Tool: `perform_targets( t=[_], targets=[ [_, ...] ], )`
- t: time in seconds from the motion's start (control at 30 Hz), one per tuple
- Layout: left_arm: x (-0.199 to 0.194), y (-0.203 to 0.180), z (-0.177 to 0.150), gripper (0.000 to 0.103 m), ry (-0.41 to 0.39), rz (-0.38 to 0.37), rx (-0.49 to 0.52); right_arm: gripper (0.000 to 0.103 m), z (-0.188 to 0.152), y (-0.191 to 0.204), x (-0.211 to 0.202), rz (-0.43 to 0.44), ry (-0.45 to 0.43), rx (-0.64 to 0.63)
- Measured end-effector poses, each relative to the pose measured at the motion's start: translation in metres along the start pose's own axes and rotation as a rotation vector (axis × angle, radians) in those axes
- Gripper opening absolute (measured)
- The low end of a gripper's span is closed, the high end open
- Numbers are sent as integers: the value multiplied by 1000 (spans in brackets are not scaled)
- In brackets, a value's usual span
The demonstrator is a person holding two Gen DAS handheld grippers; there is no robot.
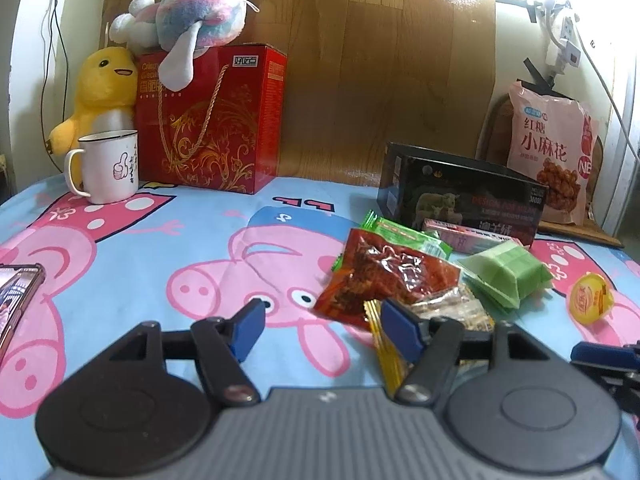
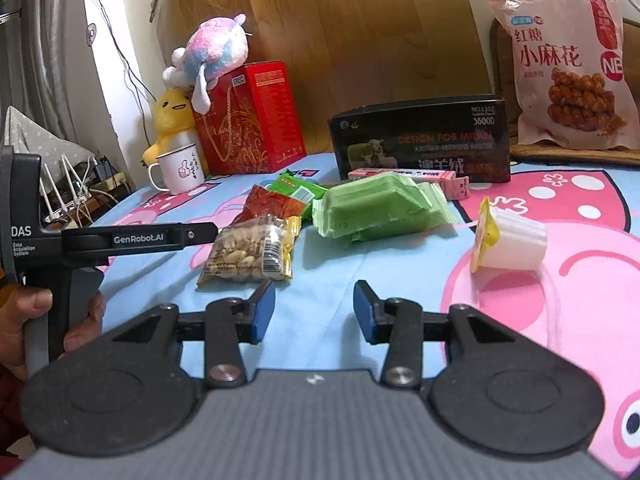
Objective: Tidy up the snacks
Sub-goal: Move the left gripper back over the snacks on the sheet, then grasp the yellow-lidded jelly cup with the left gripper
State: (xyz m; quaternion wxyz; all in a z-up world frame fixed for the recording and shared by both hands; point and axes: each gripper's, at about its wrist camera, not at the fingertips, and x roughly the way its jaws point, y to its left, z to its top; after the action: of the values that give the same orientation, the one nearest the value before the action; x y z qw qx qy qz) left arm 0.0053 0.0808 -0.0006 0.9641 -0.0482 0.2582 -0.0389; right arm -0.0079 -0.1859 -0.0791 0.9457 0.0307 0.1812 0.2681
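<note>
In the left wrist view, the left hand-held gripper (image 1: pixel 322 320) fills the lower frame with its blue fingers apart and nothing between them, above the cartoon-pig cloth covering the surface (image 1: pixel 132 236). The right finger lies against a clear peanut packet (image 1: pixel 452 308) at centre right. Behind it lie a red snack pouch (image 1: pixel 384 276), a green packet (image 1: pixel 404 234) and a pale green wrapped stack (image 1: pixel 506 274). A yellow-lidded jelly cup (image 1: pixel 591 298) sits at the right edge.

In the right wrist view, the right hand-held gripper (image 2: pixel 315 306) at lower centre has its fingers apart, empty. The peanut packet (image 2: pixel 248 254) lies just beyond it, the jelly cup (image 2: pixel 510 240) on its side at right, and the black box (image 2: pixel 420 144) behind.
</note>
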Motion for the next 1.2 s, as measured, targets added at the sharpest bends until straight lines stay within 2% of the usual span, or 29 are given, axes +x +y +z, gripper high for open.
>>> perform_targets(
  t=[0.2,0.4,0.57,0.73,0.93,1.03,1.13,1.2],
  targets=[
    [-4,-1,0,68,-26,-22,9,46,1,-4,2,-29,9,30],
    [-21,5,-2,72,-127,-108,-3,46,0,-10,3,-93,16,87],
    [-28,7,-4,72,-161,-177,5,47,0,-9,4,-112,18,78],
    [-25,4,-4,72,-143,-217,24,47,1,-8,5,-122,17,80],
    [-23,7,-4,73,-128,-204,9,49,3,-12,6,-103,19,104],
    [-21,10,-2,73,-100,-211,-7,49,1,-10,-4,-79,26,77],
    [-20,4,5,72,-33,-283,-10,49,-1,-17,-29,-86,5,30],
    [-22,-12,13,72,-9,-359,-2,49,0,-31,-49,-95,-24,25]
  ],
)
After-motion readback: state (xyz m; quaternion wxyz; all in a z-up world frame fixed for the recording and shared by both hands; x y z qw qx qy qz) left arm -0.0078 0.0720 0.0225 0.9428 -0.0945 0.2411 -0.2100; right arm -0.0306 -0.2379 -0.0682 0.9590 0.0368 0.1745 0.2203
